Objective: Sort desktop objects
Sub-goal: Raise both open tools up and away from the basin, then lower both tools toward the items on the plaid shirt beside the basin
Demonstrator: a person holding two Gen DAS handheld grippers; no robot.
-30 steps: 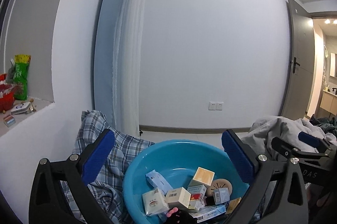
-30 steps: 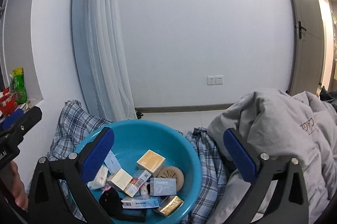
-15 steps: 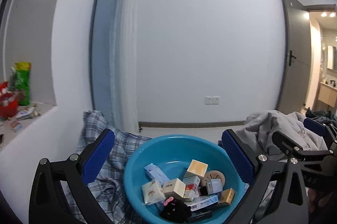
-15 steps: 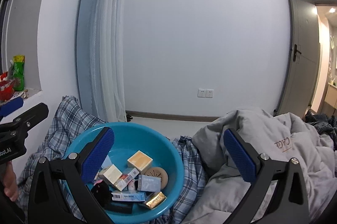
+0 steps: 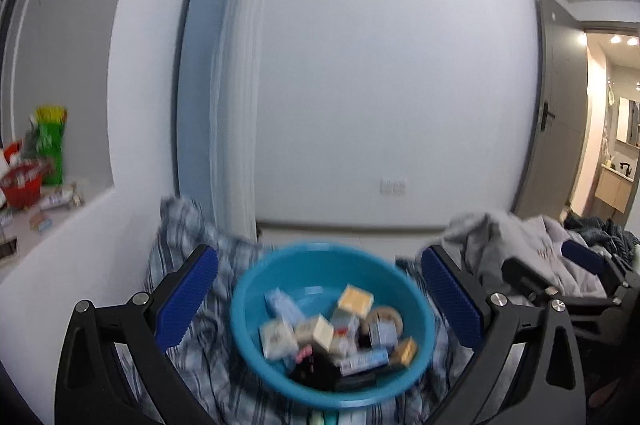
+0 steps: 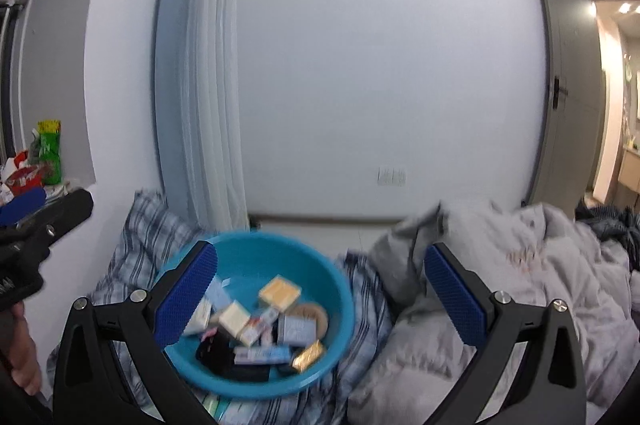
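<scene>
Blue basin (image 5: pixel 256 353) sits on plaid cloth (image 6: pixel 136 249) beside grey bedding (image 6: pixel 520 297), corralling small boxes (image 6: pixel 280 291) for sorting. Left gripper (image 5: pixel 320 299) wide, empty, raised above basin. Right gripper (image 6: pixel 320 299) likewise wide, empty. Motion blur smears labels; black item (image 6: pixel 216 349) in basin unidentifiable; basin's near rim cut off.

The left gripper (image 5: pixel 320 295) is a black plastic frame with triangular cut-outs in its two angled arms. Each arm carries two round silver screws near the joint. Its fingers (image 5: pixel 187 295) are faced with dark blue pads with a fine dimpled texture. The right gripper (image 6: pixel 320 295) is built the same: black frame, silver screws, blue textured fingers (image 6: pixel 454 295). White lettering shows on the left gripper's black body in the right wrist view, too cut off to read.
</scene>
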